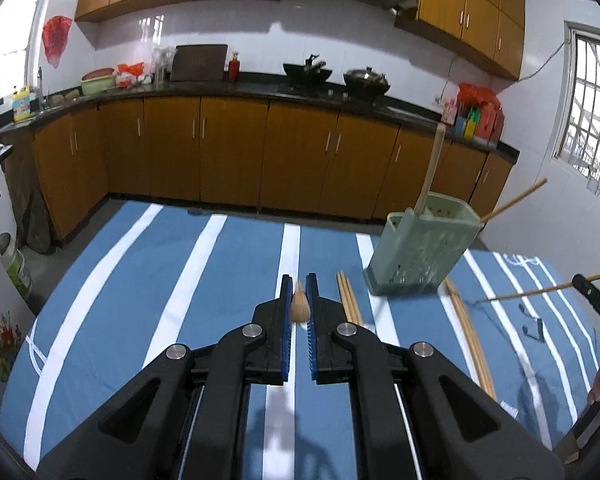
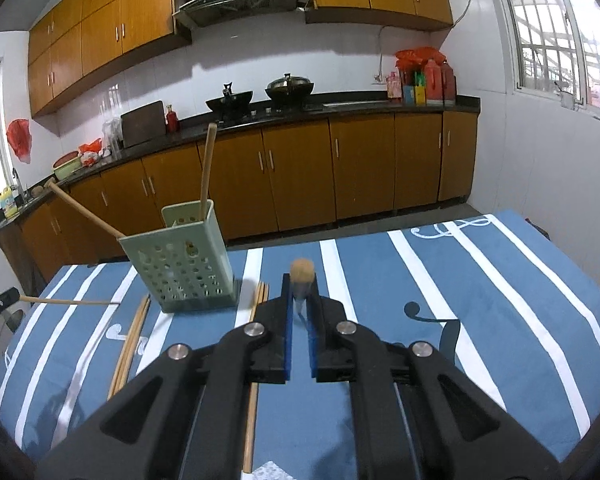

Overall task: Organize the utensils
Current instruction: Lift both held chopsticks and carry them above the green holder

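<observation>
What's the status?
Left gripper shut on thin wooden stick. Right gripper shut on second wooden stick. Green perforated plastic holder upright, two wooden handles inside. Loose wooden chopsticks beside it.

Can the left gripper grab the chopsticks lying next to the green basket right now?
Probably not yet. The left gripper is already shut on a wooden utensil, so its fingers are full. The chopsticks lie uncovered on the cloth beside the green basket.
</observation>
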{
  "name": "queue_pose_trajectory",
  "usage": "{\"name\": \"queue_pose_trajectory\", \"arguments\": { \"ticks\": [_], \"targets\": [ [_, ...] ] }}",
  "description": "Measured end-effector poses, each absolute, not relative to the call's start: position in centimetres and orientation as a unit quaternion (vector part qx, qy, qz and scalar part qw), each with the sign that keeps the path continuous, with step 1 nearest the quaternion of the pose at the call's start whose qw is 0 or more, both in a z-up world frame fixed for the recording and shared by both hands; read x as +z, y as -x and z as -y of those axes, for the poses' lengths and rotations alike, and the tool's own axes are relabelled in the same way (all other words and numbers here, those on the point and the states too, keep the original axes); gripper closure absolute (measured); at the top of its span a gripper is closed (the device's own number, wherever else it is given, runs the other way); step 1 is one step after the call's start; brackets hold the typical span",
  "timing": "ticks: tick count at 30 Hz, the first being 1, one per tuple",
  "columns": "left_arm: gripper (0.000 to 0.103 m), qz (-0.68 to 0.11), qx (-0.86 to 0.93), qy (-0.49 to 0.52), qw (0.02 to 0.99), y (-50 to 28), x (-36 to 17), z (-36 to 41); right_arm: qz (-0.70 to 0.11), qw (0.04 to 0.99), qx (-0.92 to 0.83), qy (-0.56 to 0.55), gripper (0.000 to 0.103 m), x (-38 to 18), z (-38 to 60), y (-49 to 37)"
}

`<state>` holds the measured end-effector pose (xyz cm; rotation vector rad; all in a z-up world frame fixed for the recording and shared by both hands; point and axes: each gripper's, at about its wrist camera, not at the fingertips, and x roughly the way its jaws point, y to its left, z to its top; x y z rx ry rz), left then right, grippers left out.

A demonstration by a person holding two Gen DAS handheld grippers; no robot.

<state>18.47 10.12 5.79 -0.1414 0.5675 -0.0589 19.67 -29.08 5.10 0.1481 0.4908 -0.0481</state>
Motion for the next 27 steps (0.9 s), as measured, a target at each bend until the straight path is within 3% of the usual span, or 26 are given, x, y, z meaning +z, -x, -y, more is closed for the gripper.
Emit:
{"name": "queue_pose_trajectory", "arguments": {
  "ticks": [8, 27],
  "targets": [
    [0.096, -0.270, -0.034, 0.060, 0.960, -18.9, 6.8, -9.7, -0.232, 0.970, -0.020, -0.068, 0.096, 6.2, 28.8, -19.9],
    [0.096, -0.153, -0.121, 0.042, 0.980, -17.6, 17.1, -4.3, -0.169, 0.976, 0.123, -0.061, 0.096, 18.6, 25.0, -19.4]
  ]
}}
